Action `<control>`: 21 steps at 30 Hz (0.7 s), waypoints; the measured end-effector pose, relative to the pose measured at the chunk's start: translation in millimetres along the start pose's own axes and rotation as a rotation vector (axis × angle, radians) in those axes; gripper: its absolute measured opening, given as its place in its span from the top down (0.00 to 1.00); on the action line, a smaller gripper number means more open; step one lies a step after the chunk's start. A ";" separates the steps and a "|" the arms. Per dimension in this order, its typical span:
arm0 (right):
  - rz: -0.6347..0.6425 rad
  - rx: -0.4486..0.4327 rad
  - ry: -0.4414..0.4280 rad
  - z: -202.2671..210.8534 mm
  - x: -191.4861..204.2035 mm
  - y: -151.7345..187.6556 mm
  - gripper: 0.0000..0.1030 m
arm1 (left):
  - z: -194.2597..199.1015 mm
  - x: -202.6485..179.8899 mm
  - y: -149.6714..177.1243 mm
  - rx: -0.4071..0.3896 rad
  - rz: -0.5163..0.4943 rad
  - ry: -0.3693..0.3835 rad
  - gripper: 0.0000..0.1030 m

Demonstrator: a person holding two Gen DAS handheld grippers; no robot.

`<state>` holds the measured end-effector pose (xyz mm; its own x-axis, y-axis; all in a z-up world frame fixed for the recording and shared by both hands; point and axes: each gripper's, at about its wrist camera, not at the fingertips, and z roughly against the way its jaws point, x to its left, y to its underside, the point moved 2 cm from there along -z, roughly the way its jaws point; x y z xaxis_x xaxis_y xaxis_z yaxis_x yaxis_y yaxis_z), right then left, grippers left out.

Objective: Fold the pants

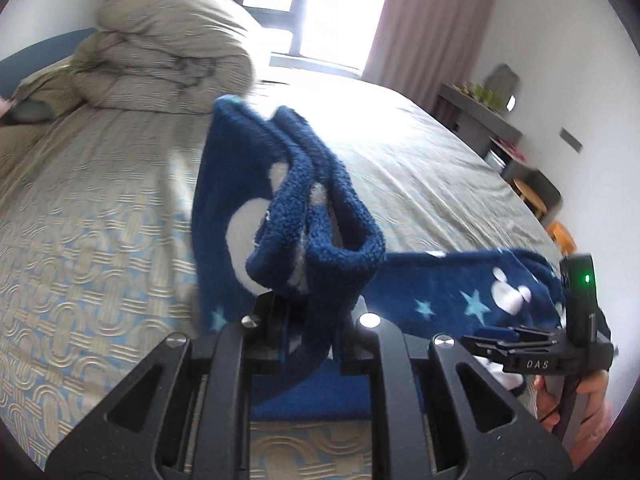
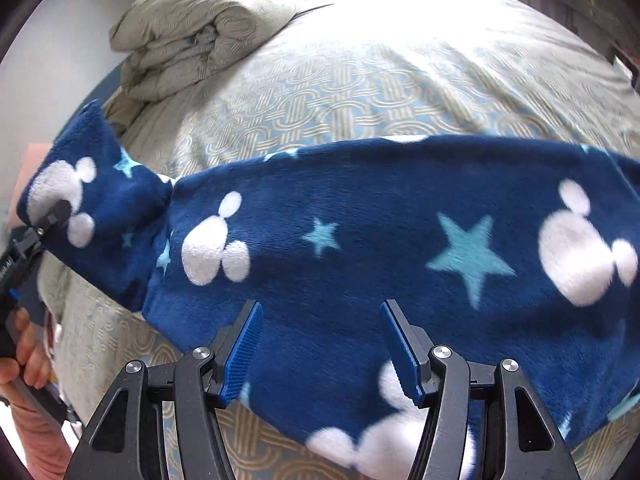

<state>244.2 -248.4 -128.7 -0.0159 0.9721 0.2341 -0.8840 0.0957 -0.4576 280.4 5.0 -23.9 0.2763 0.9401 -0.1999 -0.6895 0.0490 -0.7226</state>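
Two grippers share one pair of blue fleece pants [image 2: 360, 220], printed with white mouse heads and pale blue stars. The left gripper [image 1: 306, 320] is nearly closed, its jaws pinching a bunched, thick hem of the pants; that folded cuff stands up just beyond the fingertips, and more fabric hangs down between the black finger frames. In the right wrist view the same gripper [image 2: 52, 216] shows at the far left end of the pants, clamped on the fabric, with a bare hand [image 2: 24, 360] on its handle below.

The right gripper [image 2: 320, 344] stands about half open. Its blue-padded fingers [image 2: 244, 352] sit apart with the pants stretched across the gap; the cloth lies between and behind them, and whether the pads press on it cannot be told from this view. In the left wrist view the right gripper [image 1: 532, 344] sits at the right end of the pants, a green light glowing on its body, and a hand [image 1: 568, 404] grips its handle.

From the left gripper the pants run as a taut band to the right gripper, raised above the bed [image 1: 100, 220]. Beyond the pants, at the head of the bed, lies a folded beige quilt [image 1: 168, 52]. Behind the quilt is a bright window [image 1: 316, 0] with curtains [image 1: 432, 20]; right of the bed stands a grey shelf [image 1: 480, 116].
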 end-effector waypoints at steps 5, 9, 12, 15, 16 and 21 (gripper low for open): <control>-0.017 -0.022 -0.035 9.8 -15.4 1.6 0.40 | -17.1 -48.5 14.4 0.062 -0.063 0.056 0.83; -0.010 -0.038 -0.036 21.5 -30.3 4.4 0.40 | -34.6 -77.9 26.6 0.112 -0.092 0.090 0.83; -0.059 -0.025 -0.133 25.4 -43.5 4.0 0.40 | -45.6 -94.5 35.7 0.150 -0.108 0.106 0.83; -0.083 -0.035 -0.122 30.0 -50.8 -0.5 0.39 | -51.7 -104.8 45.3 0.175 -0.118 0.103 0.83; -0.078 -0.040 -0.106 30.8 -50.8 -2.2 0.39 | -53.1 -108.0 48.8 0.181 -0.123 0.099 0.83; -0.117 0.002 -0.221 27.1 -49.9 -11.7 0.33 | -53.6 -118.8 56.3 0.174 -0.158 0.072 0.83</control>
<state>242.7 -303.9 -111.8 -0.0144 0.8840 0.4673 -0.8865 0.2048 -0.4149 244.7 -122.1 -76.2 0.4322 0.8901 -0.1448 -0.7372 0.2563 -0.6251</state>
